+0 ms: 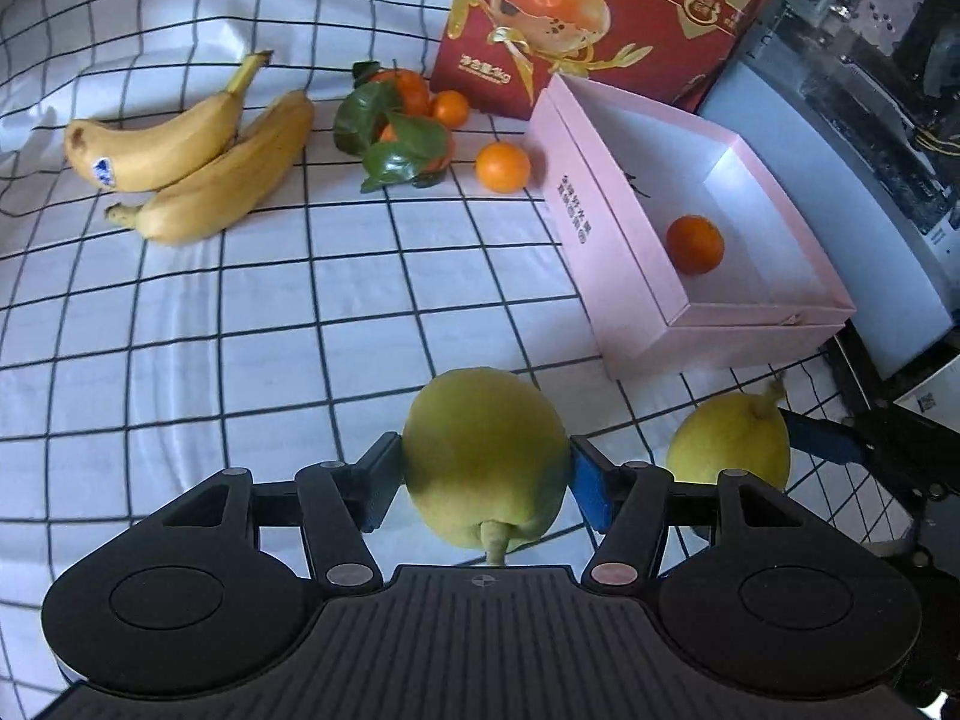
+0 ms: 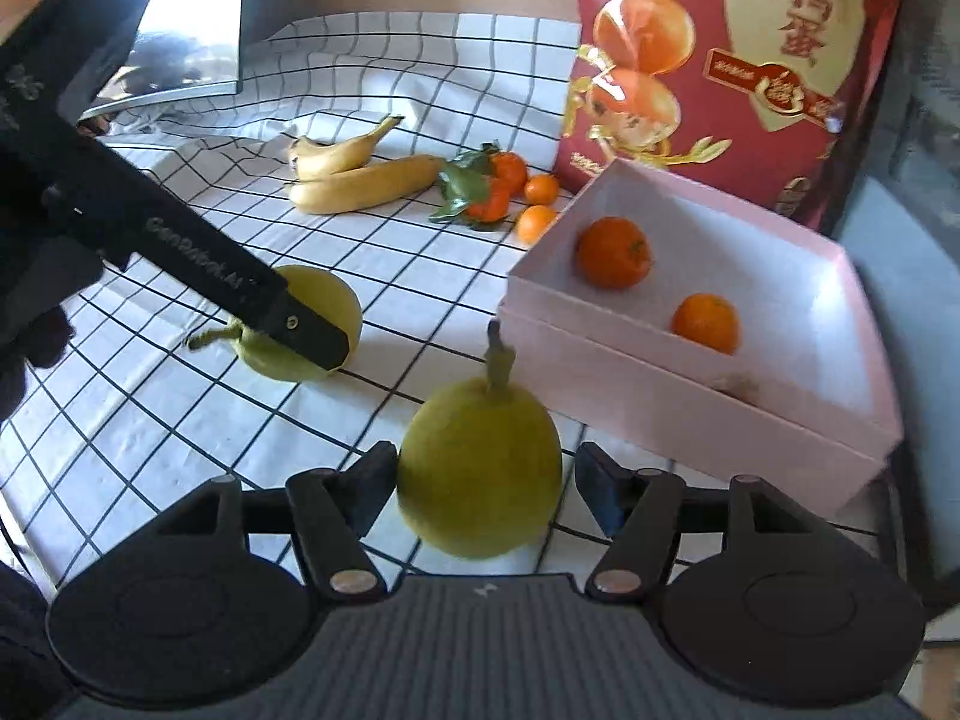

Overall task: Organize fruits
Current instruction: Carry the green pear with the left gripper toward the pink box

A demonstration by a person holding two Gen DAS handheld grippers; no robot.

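Observation:
My left gripper (image 1: 486, 480) is shut on a yellow-green pear (image 1: 486, 450), stem towards the camera, low over the checked cloth. In the right wrist view one black finger (image 2: 300, 324) of it lies across that pear (image 2: 336, 300). A second pear (image 2: 480, 474) stands upright on the cloth between the fingers of my right gripper (image 2: 486, 471). The left pad is at its side and a gap shows at the right pad, so this gripper is open. The pink box (image 2: 660, 402) holds two tangerines (image 2: 612, 252), (image 2: 705, 324).
Two bananas (image 1: 186, 156), leafy tangerines (image 1: 408, 126) and a loose tangerine (image 1: 503, 167) lie at the back. A red fruit carton (image 2: 738, 60) stands behind the box. A silver panel (image 2: 180, 30) is at the far left, and equipment (image 1: 870, 30) is past the cloth's right edge.

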